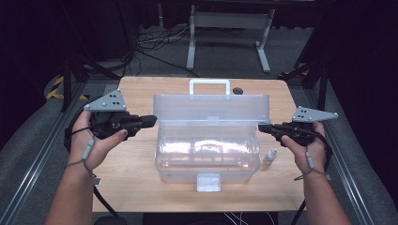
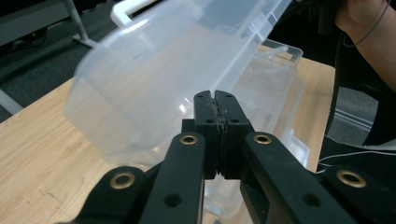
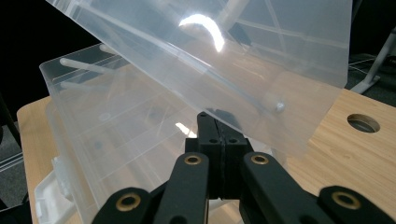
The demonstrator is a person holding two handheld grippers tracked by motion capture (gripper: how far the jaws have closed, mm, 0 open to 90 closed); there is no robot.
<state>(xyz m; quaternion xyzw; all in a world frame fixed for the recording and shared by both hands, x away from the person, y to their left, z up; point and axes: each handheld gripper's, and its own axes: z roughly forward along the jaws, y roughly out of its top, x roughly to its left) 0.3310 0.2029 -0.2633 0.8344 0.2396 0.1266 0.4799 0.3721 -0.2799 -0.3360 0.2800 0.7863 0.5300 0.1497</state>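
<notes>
The clear plastic box [image 1: 206,150] sits mid-table with its lid [image 1: 211,108] swung up and standing open, white handle [image 1: 210,86] at the top edge, white latch [image 1: 208,182] at the front. The left gripper [image 1: 152,121] and right gripper [image 1: 261,127] flank the lid's two ends, each with its jaws pressed together on nothing; whether the tips actually touch the lid edge is hard to judge. The thin, glossy, flexible lid could slip off the narrow tips and drop shut, or an uneven push could skid the light box across the smooth wooden table [image 1: 136,98] into the small bottle [image 1: 270,157] beside it.
</notes>
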